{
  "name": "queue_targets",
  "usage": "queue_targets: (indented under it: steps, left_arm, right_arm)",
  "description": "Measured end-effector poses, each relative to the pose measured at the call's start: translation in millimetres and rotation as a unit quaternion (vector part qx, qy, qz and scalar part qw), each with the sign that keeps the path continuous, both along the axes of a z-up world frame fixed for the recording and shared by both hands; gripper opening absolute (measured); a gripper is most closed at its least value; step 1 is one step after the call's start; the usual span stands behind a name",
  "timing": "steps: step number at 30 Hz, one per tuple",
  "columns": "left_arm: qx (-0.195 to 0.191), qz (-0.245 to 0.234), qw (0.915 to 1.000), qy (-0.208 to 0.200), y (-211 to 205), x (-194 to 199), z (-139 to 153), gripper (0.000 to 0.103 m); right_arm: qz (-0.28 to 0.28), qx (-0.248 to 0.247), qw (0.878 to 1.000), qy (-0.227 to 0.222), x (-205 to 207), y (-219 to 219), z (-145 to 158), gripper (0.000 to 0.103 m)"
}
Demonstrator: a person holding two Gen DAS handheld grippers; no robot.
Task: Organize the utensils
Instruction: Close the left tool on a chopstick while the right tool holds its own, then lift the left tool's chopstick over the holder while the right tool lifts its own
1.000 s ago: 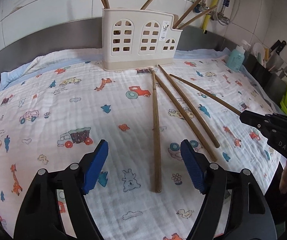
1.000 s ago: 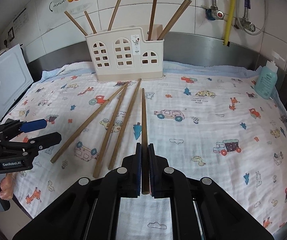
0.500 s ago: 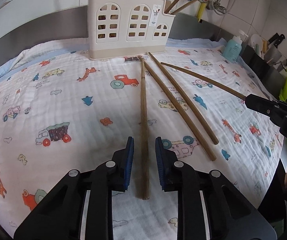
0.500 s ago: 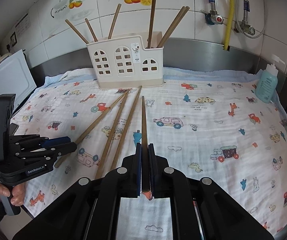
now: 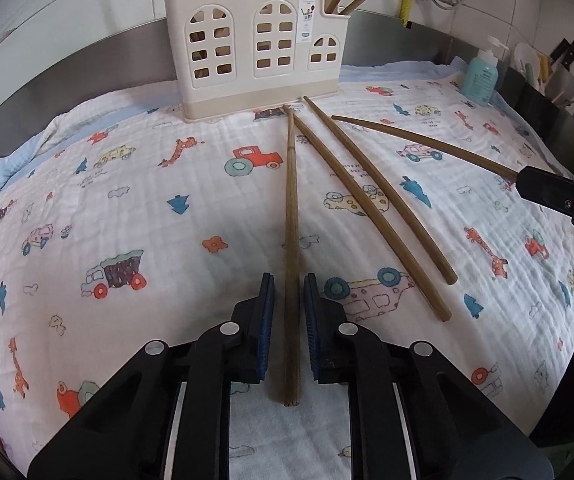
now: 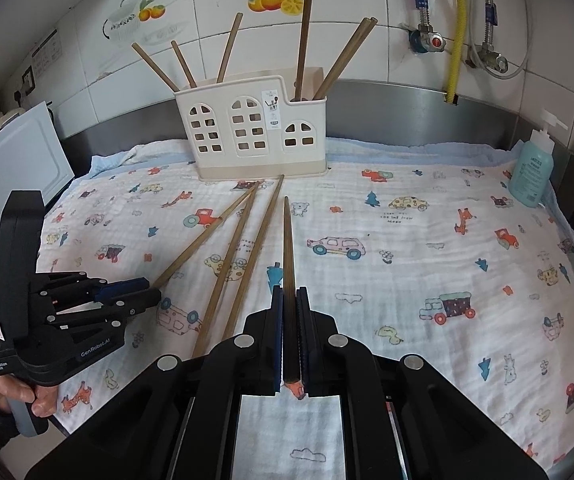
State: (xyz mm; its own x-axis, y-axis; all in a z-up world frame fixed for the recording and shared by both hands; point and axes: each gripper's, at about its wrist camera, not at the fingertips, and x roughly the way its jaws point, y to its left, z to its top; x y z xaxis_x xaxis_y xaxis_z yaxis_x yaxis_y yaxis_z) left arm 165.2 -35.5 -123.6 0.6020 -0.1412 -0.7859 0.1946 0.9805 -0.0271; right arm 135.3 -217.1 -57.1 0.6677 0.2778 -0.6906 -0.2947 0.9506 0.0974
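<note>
Chopsticks: four on cloth, five in holder

Four brown chopsticks fan out on the cloth, tips toward twelve o'clock. The cream holder stands upright beyond them, holding several more chopsticks.

— What covers the counter?

— A white cloth printed with cartoon cars, trucks and giraffes, over a pale blue layer showing at the back edge.

— And on the cloth?

— A cream utensil holder with arched windows stands at the back. In front of it lie three wooden chopsticks, fanned out, their far tips near the holder's base. A teal soap bottle stands at the right edge.
</note>
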Motion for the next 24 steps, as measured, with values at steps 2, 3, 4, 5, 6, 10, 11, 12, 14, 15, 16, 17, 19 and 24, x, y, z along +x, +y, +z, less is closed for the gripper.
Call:
queue_targets:
  steps: [2,3,4,5,6,10,11,12,14,15,16,17,19,24]
  left_arm:
    - [0.001,0.000,1.0000,0.004,0.0,1.8,0.8,0.008]
    - [-0.001,0.001,1.0000,0.006,0.6,2.7,1.1,0.006]
    - [-0.006,0.002,0.9999,0.010,1.5,3.8,1.3,0.006]
    - [-0.011,0.002,0.9999,0.013,2.3,4.6,1.6,0.006]
    - [-0.018,0.003,0.9997,0.015,3.8,5.7,2.3,0.006]
    - [-0.041,0.007,0.9991,0.012,11.2,7.9,9.0,0.006]
    - [-0.053,0.010,0.9985,0.009,14.5,8.2,12.7,0.006]
    - [-0.064,0.011,0.9979,0.005,17.2,7.9,17.1,0.006]
    - [-0.068,0.012,0.9975,-0.011,19.6,6.8,26.2,0.006]
    - [-0.071,0.011,0.9972,-0.022,20.3,5.6,32.1,0.006]
    - [-0.075,0.011,0.9967,-0.030,21.4,4.8,37.4,0.006]
    - [-0.081,0.010,0.9959,-0.039,22.8,4.5,42.8,0.006]
    - [-0.089,0.012,0.9946,-0.053,25.4,4.0,52.0,0.006]
    - [-0.101,0.009,0.9904,-0.095,30.6,5.1,74.8,0.006]
  right_arm:
    - [0.001,-0.001,1.000,-0.001,-0.7,0.4,0.5,0.007]
    - [0.001,-0.001,1.000,-0.001,-0.8,0.6,0.7,0.007]
    - [0.001,-0.001,1.000,-0.001,-1.3,0.7,1.1,0.007]
    - [0.001,-0.001,1.000,-0.002,-1.6,0.6,1.5,0.007]
    - [0.001,0.000,1.000,-0.003,-1.7,0.3,2.2,0.007]
    - [0.001,0.003,1.000,-0.008,-2.1,-1.4,5.9,0.007]
    - [0.001,0.003,1.000,-0.009,-1.7,-1.8,7.1,0.007]
    - [0.001,0.002,1.000,-0.011,-1.4,-2.1,8.7,0.007]
    - [0.002,0.007,1.000,-0.014,-0.9,-3.6,12.5,0.007]
    - [0.003,0.010,1.000,-0.016,-0.5,-4.0,14.9,0.007]
    - [0.003,0.010,1.000,-0.019,-0.1,-4.1,17.9,0.007]
    - [0.004,0.010,1.000,-0.023,0.7,-4.2,21.0,0.007]
    - [0.007,0.014,0.999,-0.030,2.3,-3.9,28.3,0.007]
    - [0.019,0.018,0.998,-0.051,9.1,-1.0,49.8,0.007]
